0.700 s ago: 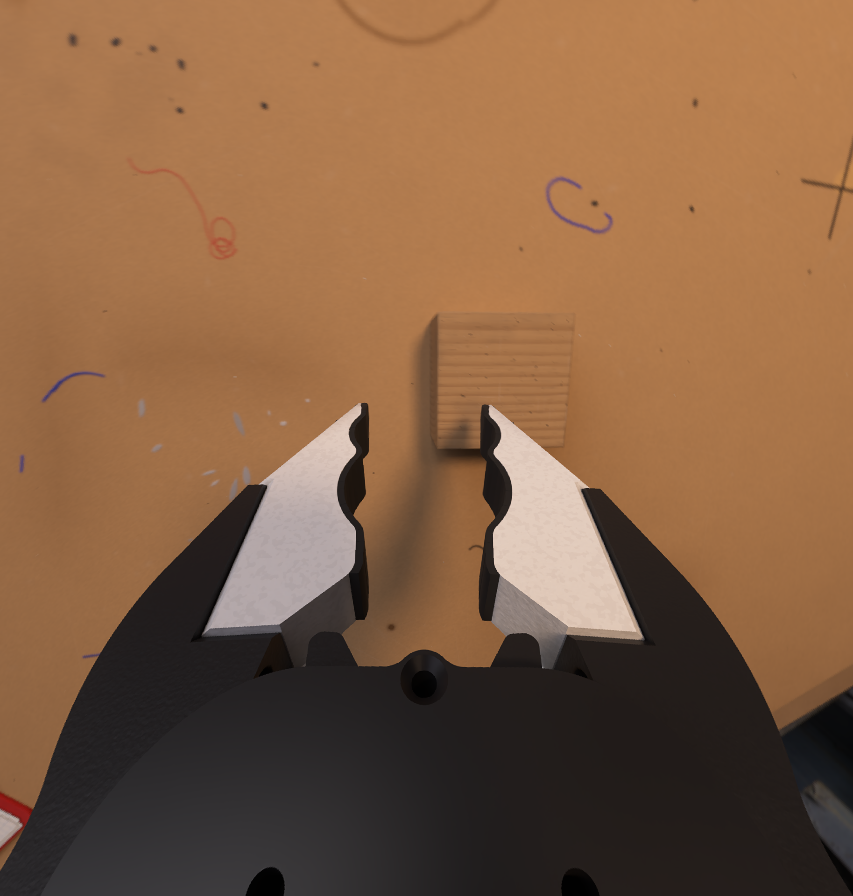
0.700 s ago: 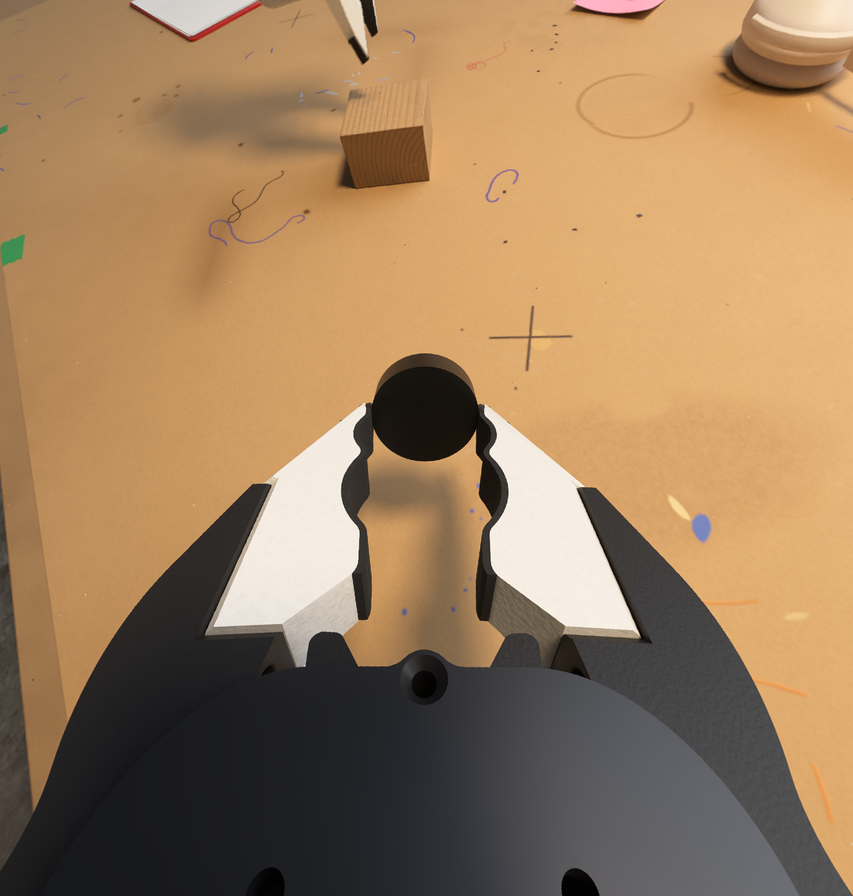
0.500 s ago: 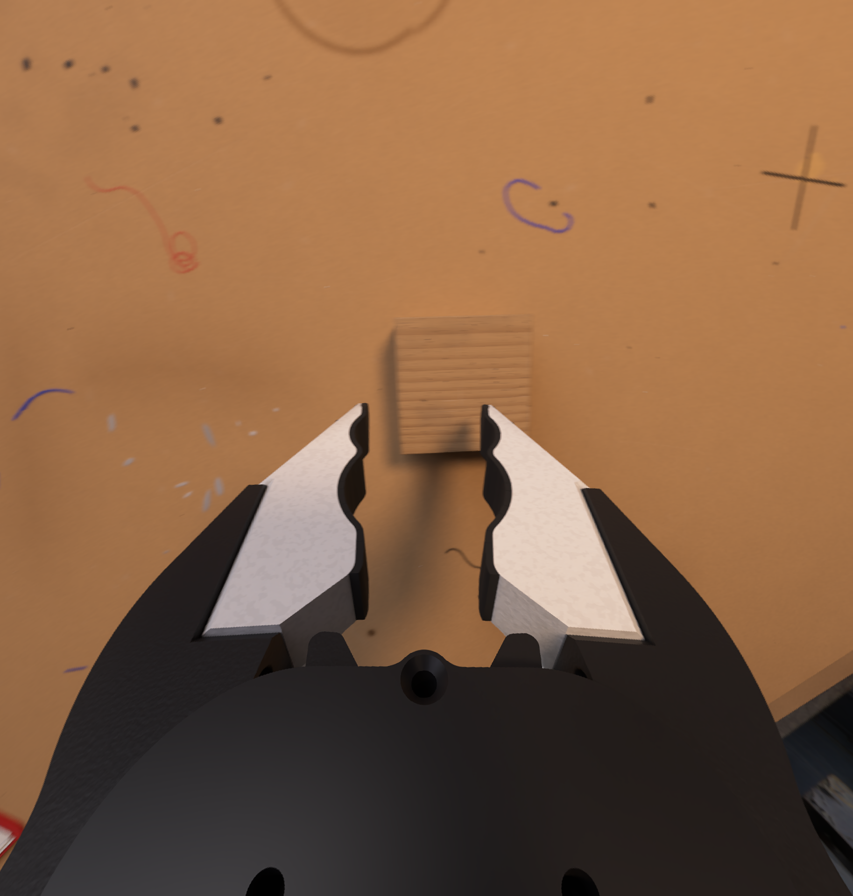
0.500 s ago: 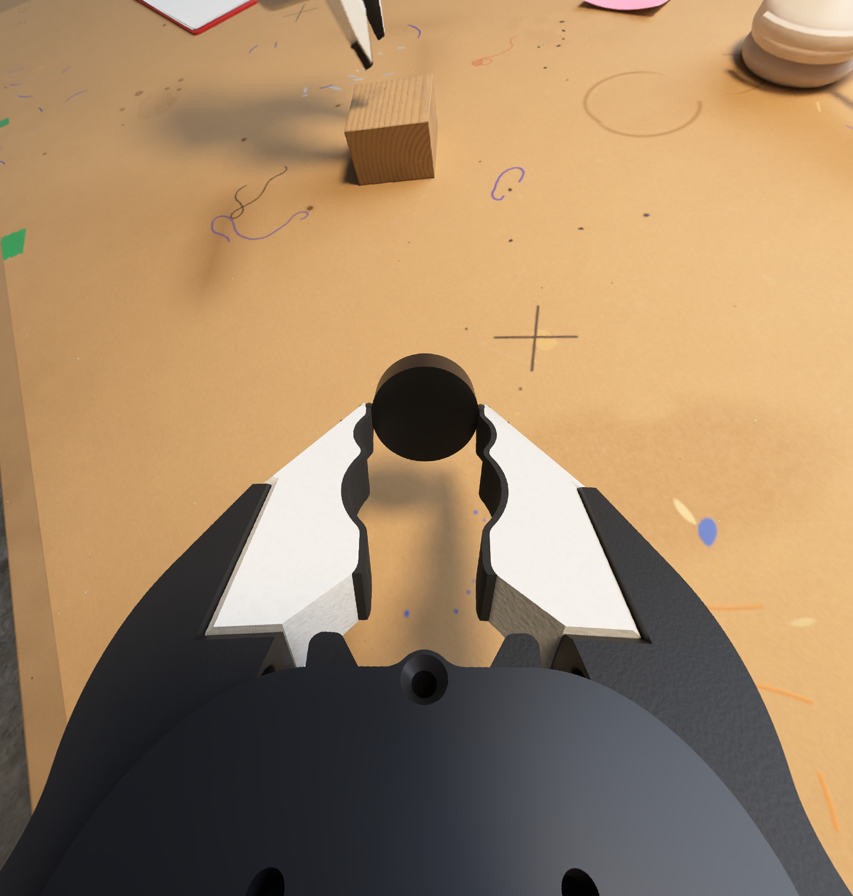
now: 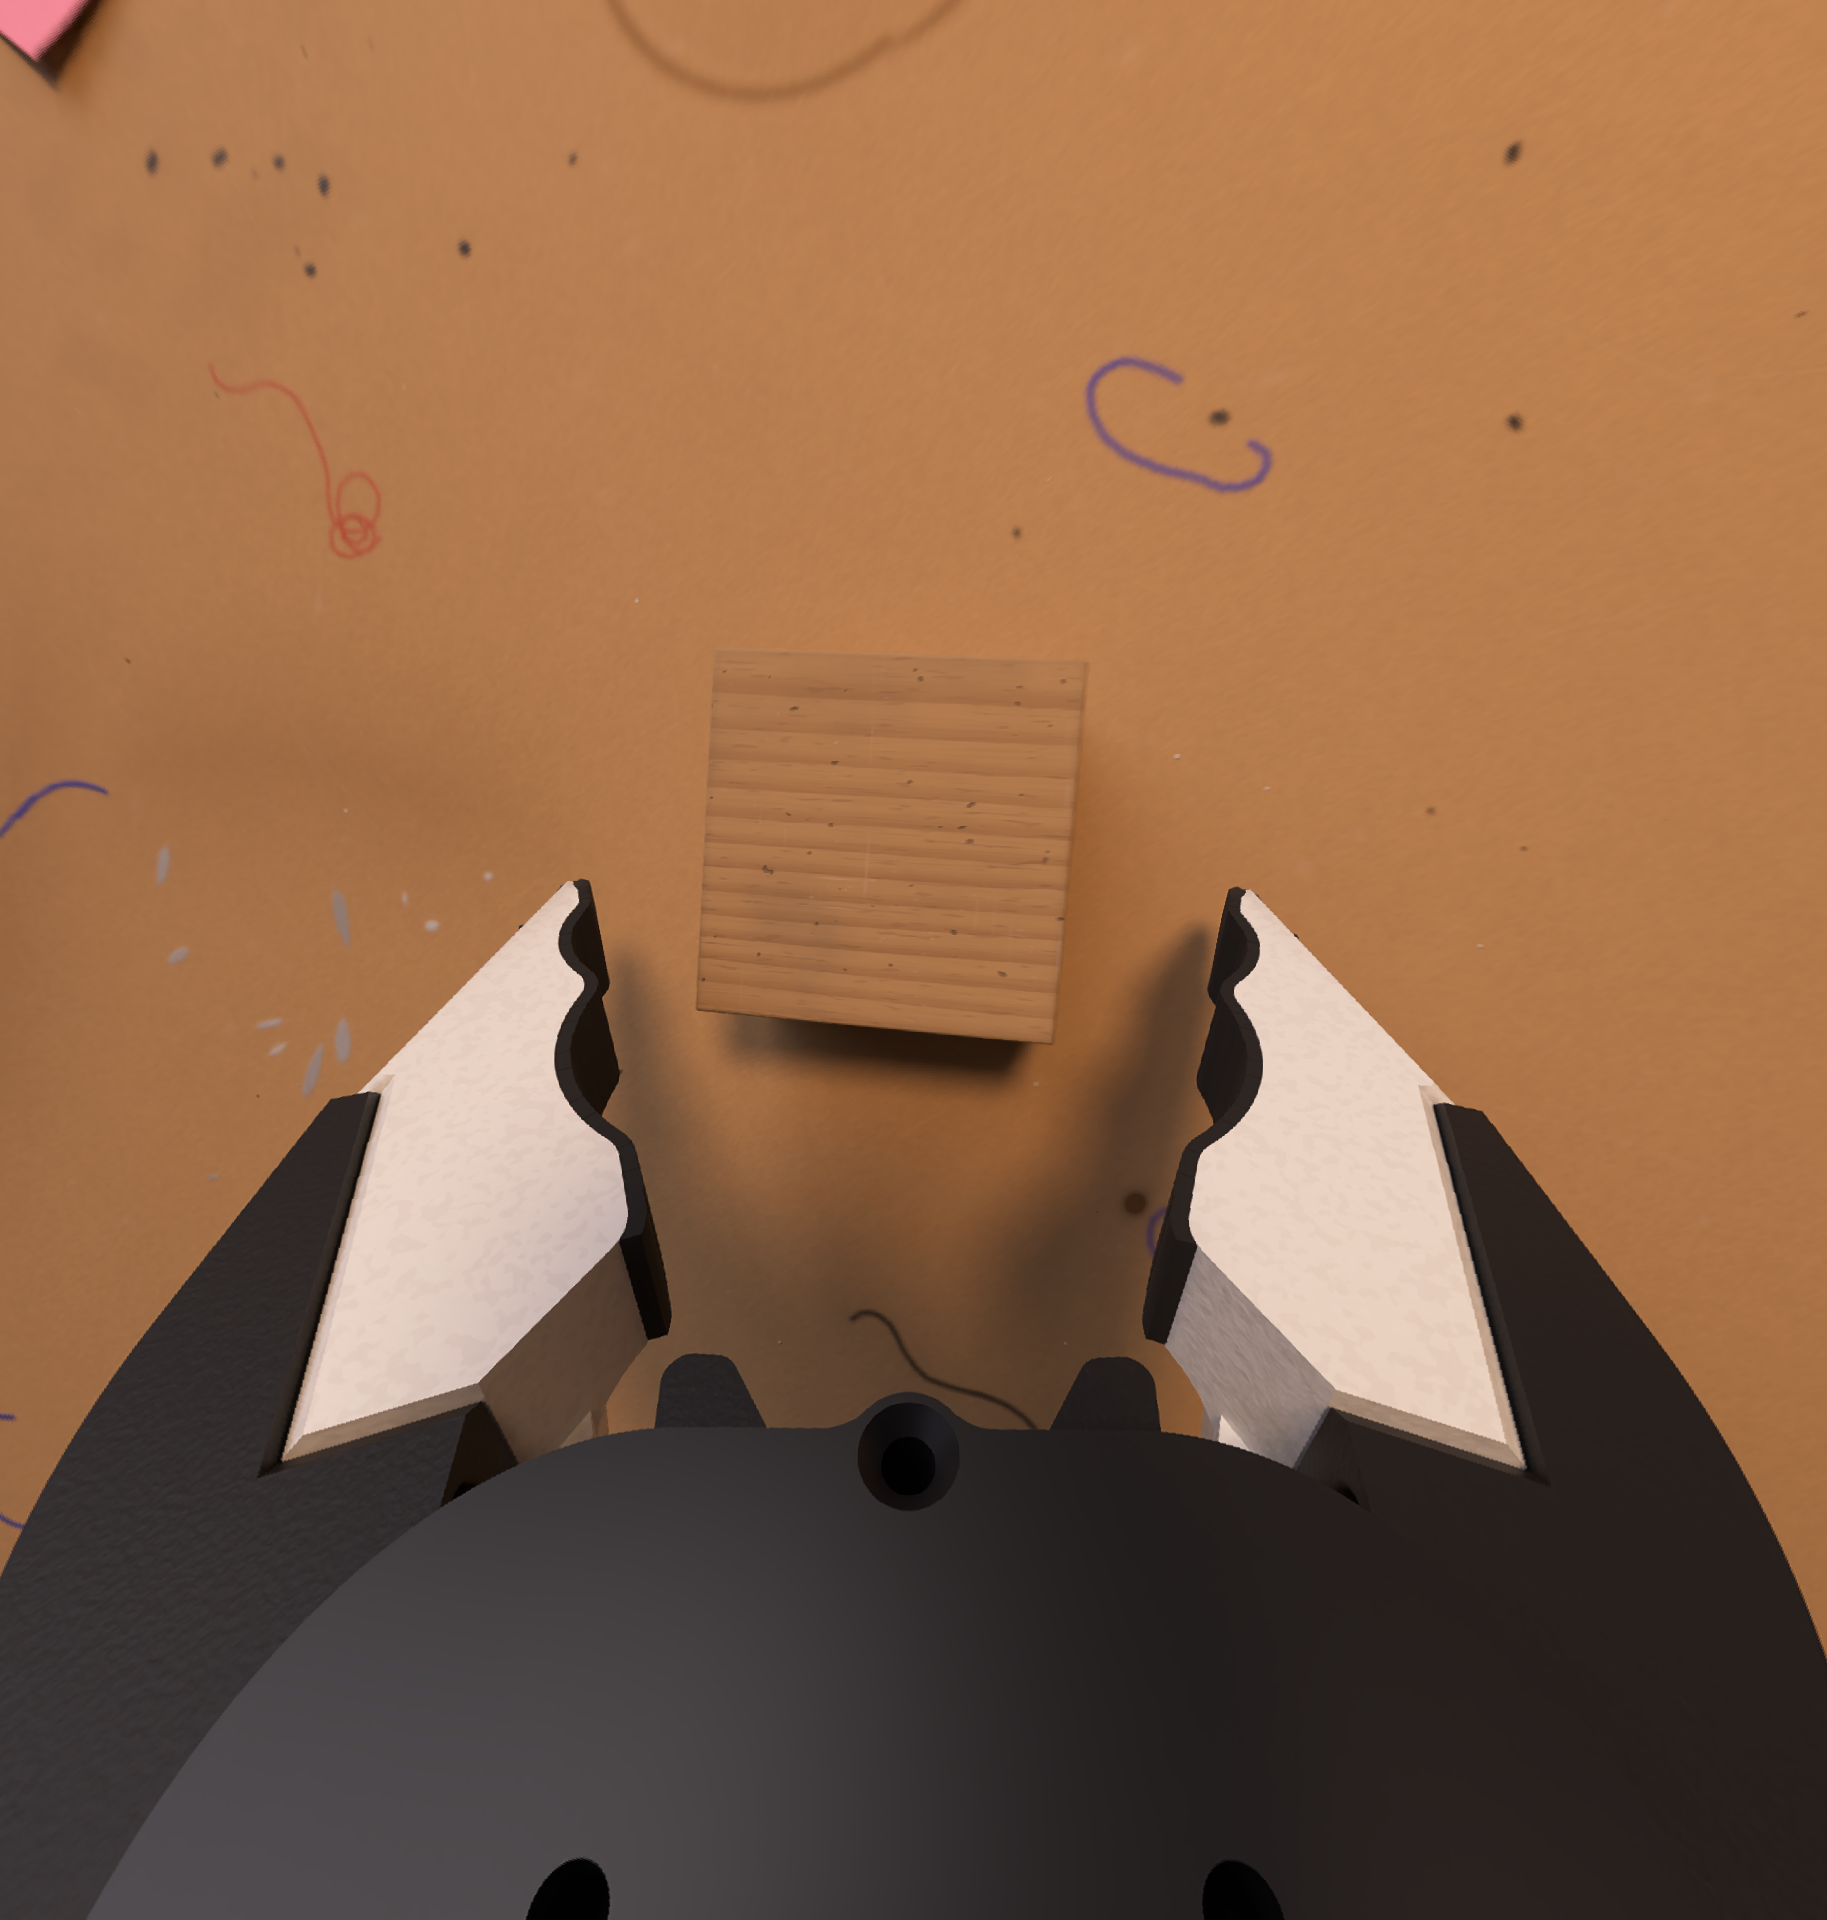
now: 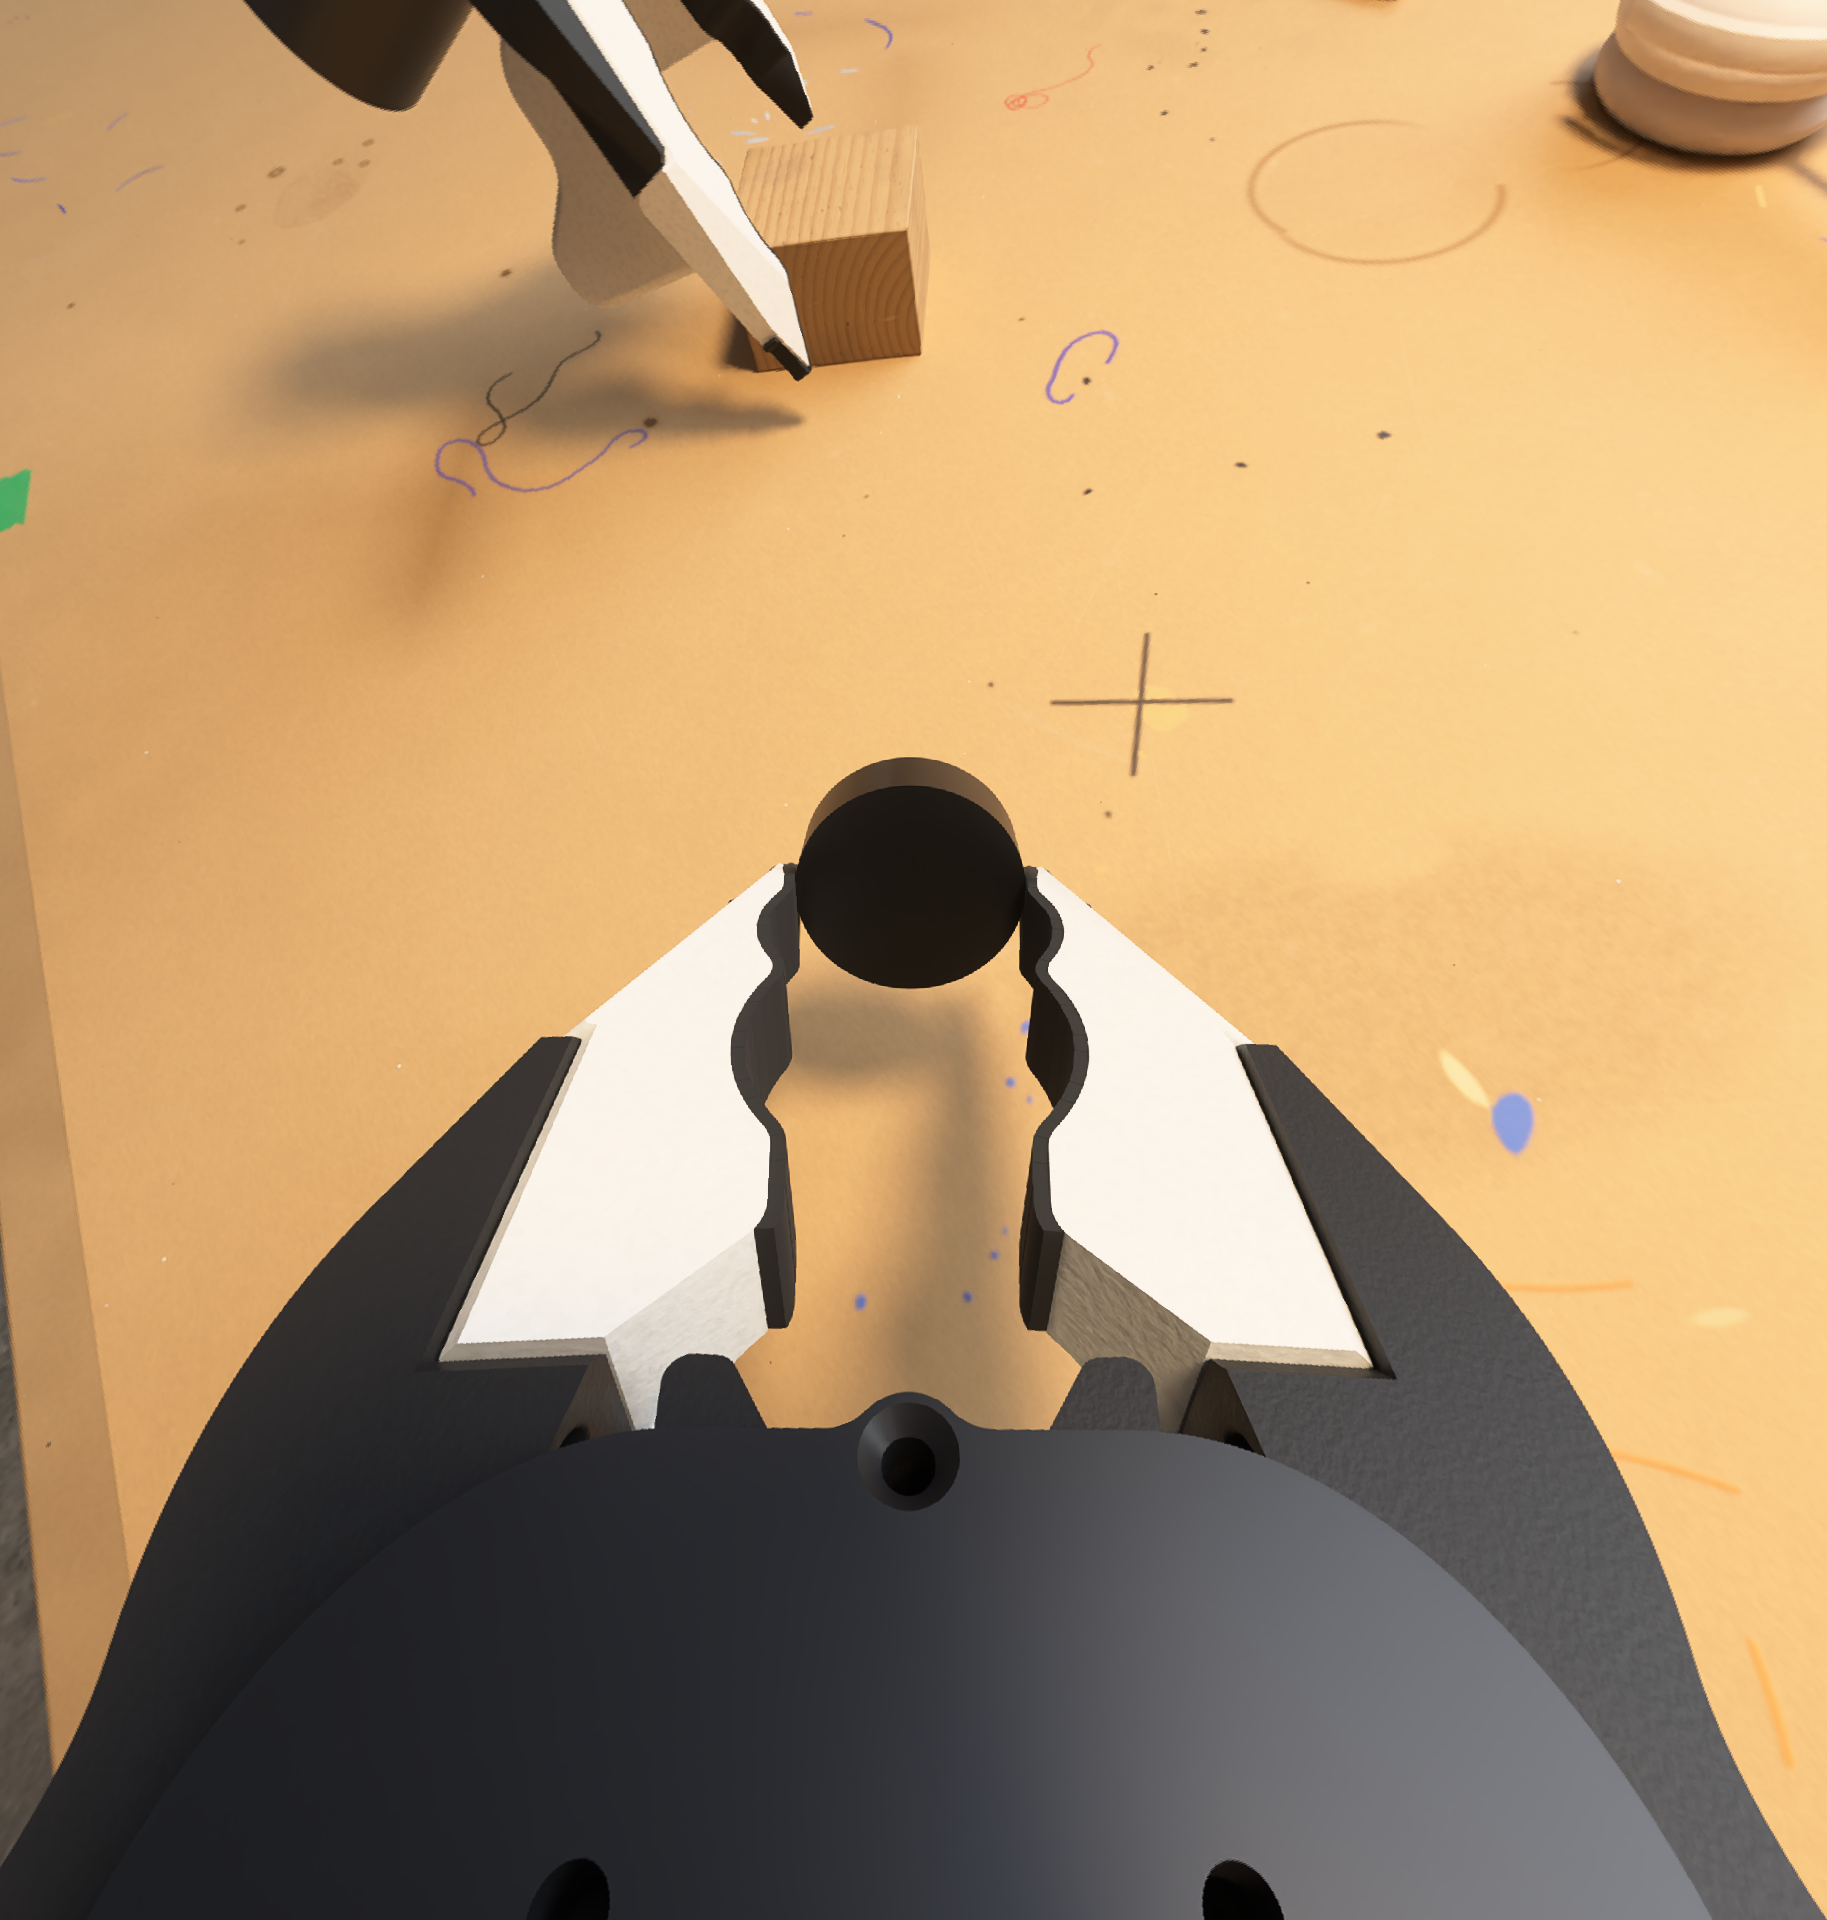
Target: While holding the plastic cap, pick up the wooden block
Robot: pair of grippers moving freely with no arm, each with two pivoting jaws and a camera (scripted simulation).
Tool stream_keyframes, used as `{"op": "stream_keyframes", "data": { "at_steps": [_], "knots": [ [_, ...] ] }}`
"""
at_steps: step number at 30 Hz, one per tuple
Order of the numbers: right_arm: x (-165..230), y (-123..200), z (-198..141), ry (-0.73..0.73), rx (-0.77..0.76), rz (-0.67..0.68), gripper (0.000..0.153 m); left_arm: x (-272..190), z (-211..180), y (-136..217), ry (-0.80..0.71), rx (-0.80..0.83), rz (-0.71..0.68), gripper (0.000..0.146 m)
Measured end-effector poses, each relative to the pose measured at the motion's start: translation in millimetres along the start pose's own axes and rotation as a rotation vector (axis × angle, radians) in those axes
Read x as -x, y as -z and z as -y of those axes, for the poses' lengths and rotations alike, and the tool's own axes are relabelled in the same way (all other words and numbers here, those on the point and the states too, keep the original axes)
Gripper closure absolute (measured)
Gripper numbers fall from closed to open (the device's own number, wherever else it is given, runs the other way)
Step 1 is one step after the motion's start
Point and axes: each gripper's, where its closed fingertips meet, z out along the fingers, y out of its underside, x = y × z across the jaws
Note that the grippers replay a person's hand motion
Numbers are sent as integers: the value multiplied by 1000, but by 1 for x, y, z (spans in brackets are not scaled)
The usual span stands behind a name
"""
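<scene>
Since the earlier frames, the left gripper (image 5: 907, 904) had spread its fingers wide and dropped closer to the wooden block (image 5: 893, 847), which now sat squarely ahead of the gap, its near edge just between the 2 tips but touching neither. From the right wrist view the block (image 6: 857, 249) stood flat on the brown tabletop (image 6: 1304, 540), well apart from the right gripper (image 6: 909, 883), and the nearer left finger (image 6: 727, 223) hung just beside the block's near face, close to the surface. The right gripper was clamped on the black plastic cap (image 6: 909, 883), pinched only at its very tips. That looked the weaker point to me: a thin grip on a round edge could let the cap twist out or slip if that gripper jolted. For the block, the likelier trouble seemed to be closing too soon, catching only the near corners so the block pivoted or squirted forward, or a fingertip striking the tabletop on the way down.
</scene>
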Motion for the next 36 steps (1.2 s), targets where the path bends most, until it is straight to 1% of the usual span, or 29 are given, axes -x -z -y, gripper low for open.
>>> {"op": "stream_keyframes", "data": {
  "at_steps": [7, 9, 16, 20, 22, 25, 29, 31, 34, 36],
  "knots": [
    [0, 0, -2, 6, 9, -5, 110, 0, -10, -15, 49, 70, -86, 28],
    [-1, -1, -3, 0, 10, -1, 110, -2, -11, -16, 57, 75, -117, 31],
    [1, -3, -4, 4, 19, 4, 110, -5, -10, -16, 22, 91, -144, 36],
    [0, -2, -5, 3, 19, 2, 110, -7, -10, -14, 0, 101, -154, 44],
    [-1, -2, -4, 1, 18, 1, 110, -8, -10, -12, -12, 104, -158, 52],
    [-1, -1, -4, 1, 15, 2, 110, -10, -13, -10, -23, 110, -161, 59],
    [1, -2, -5, 6, 20, 5, 110, -8, -14, -7, -34, 113, -154, 62],
    [2, -2, -5, 8, 23, 5, 110, -7, -13, -6, -31, 102, -147, 58],
    [2, -2, -5, 9, 22, 5, 110, -5, -9, -7, -13, 87, -135, 37],
    [2, -2, -4, 9, 21, 5, 110, -2, -8, -10, 0, 89, -124, 28]
  ]
}}
